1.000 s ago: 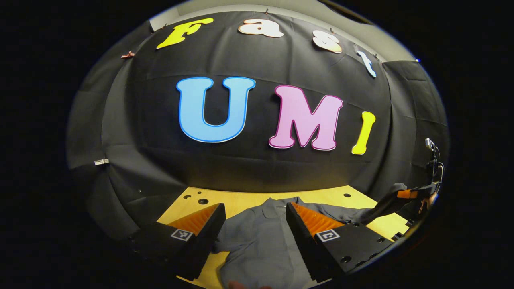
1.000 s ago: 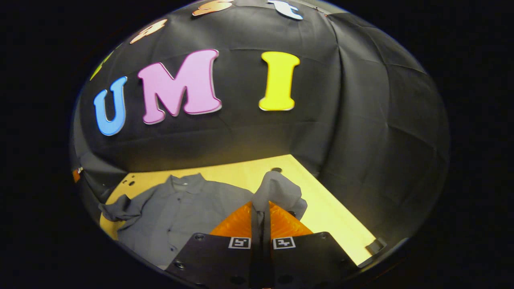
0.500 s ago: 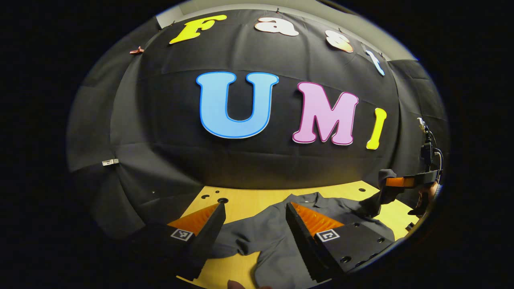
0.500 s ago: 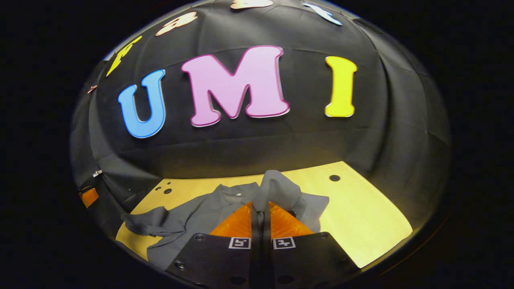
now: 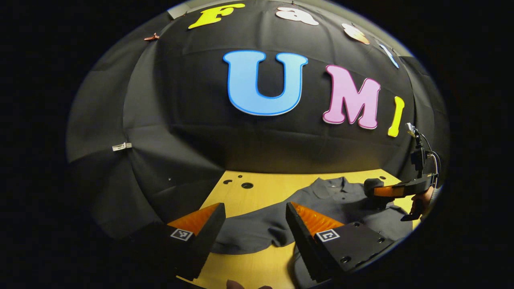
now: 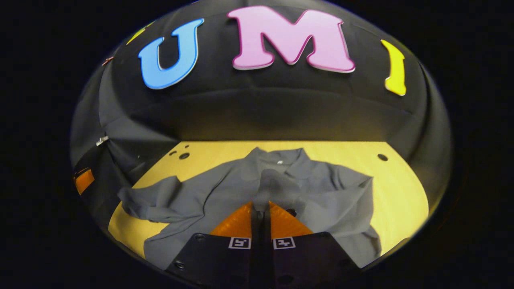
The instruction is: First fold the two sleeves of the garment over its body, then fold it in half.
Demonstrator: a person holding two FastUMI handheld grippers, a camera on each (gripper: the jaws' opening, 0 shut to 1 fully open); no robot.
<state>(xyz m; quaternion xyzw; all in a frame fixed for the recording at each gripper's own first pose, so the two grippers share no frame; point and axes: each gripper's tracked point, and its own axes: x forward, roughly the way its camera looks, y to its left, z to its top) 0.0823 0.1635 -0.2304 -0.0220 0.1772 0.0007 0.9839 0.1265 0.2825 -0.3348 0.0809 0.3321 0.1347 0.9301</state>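
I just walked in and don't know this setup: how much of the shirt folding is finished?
Nothing looks finished. In hand: the right gripper is shut on one sleeve, holding it over the grey shirt. Left: the other sleeve lies spread on the table, with the left gripper open above it; the fold in half is not begun.

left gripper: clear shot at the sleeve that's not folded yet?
Probably yes. The left gripper is open with the unfolded sleeve lying flat on the table between its fingers; nothing covers it. The right gripper holds the other sleeve over the shirt's body.
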